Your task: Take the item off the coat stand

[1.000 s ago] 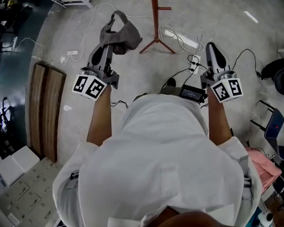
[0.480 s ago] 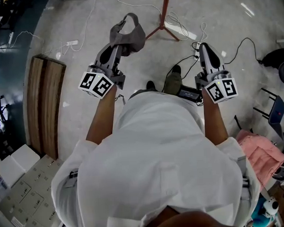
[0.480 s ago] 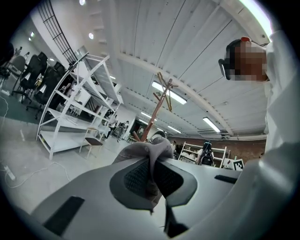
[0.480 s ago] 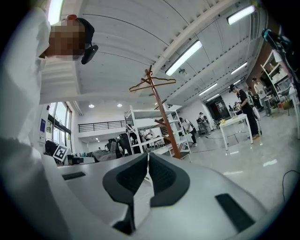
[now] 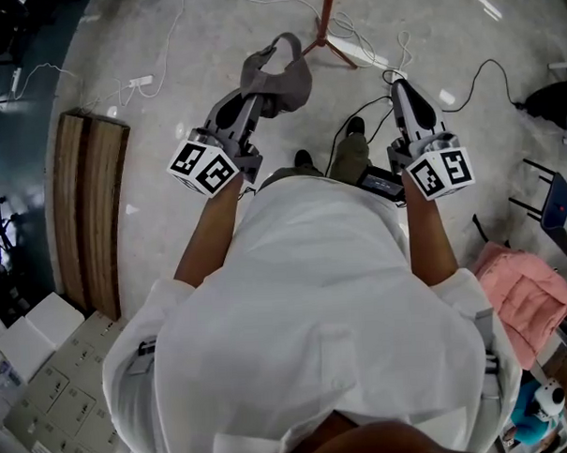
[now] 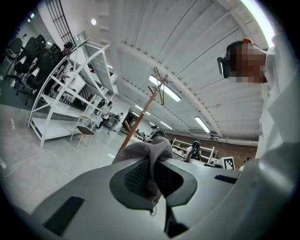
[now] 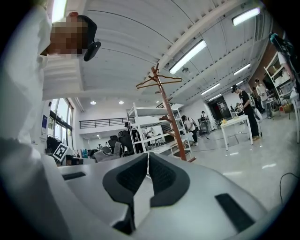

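Note:
My left gripper [image 5: 259, 92] is shut on a grey cloth cap [image 5: 277, 77], which hangs from its jaws above the floor. In the left gripper view the cap's fabric [image 6: 150, 154] is pinched between the pads of the left gripper [image 6: 151, 178]. The red-brown coat stand [image 5: 326, 22] stands on the floor just beyond, its pole and pegs [image 6: 159, 89] bare; a wire hanger [image 7: 159, 82] hangs near its top in the right gripper view. My right gripper [image 5: 399, 86] is shut with nothing in it, its pads [image 7: 161, 176] meeting edge to edge.
White and black cables [image 5: 370, 53] and a power strip [image 5: 141, 82] lie on the floor around the stand's feet. A wooden board [image 5: 91, 220] lies at left, a pink cloth [image 5: 526, 295] at right. White shelving [image 6: 65, 108] and people stand far off.
Both grippers have drawn back from the coat stand, the left one carrying the cap with it. The stand's base has slid toward the top edge of the head view.

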{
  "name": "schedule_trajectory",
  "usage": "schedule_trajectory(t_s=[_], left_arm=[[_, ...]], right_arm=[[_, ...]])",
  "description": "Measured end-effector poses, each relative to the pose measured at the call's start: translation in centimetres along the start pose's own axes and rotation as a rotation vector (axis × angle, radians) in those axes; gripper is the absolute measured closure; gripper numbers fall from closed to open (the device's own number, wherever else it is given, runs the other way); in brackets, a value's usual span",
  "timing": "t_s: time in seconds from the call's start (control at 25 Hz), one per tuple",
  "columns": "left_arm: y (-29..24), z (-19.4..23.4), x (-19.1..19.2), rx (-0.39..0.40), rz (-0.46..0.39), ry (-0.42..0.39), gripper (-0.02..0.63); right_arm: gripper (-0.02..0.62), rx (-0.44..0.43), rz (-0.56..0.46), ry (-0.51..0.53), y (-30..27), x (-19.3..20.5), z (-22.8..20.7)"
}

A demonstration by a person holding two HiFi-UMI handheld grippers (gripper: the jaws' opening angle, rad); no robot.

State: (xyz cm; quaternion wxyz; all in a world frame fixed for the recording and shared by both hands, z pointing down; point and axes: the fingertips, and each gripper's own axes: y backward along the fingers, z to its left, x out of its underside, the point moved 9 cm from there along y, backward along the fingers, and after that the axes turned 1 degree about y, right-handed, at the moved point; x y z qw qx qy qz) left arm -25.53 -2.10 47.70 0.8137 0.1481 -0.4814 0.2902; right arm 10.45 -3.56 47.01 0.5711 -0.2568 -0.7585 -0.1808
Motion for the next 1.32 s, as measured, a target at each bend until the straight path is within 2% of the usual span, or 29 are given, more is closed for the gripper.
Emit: schedule_trajectory(t_s=[0.24,0.44,1.32], left_arm=[[-2.4,-1.0,0.9,0.072,0.034,0.013,0.583],[-4.0,-1.1,0.9,0.111,0.046,0.010,0.583],[-5.6,-0.2,1.5,0.112,0.073,0.062,0.583]], right_arm=[[0.572,0.045,-0.003,0.027,1.9,-0.2,-0.5],[0.572,0.075,0.015,0.011,2.4,0.3,-1.7],[0.572,0.078,0.009,-0.018,1.3,0.1,-3.1]])
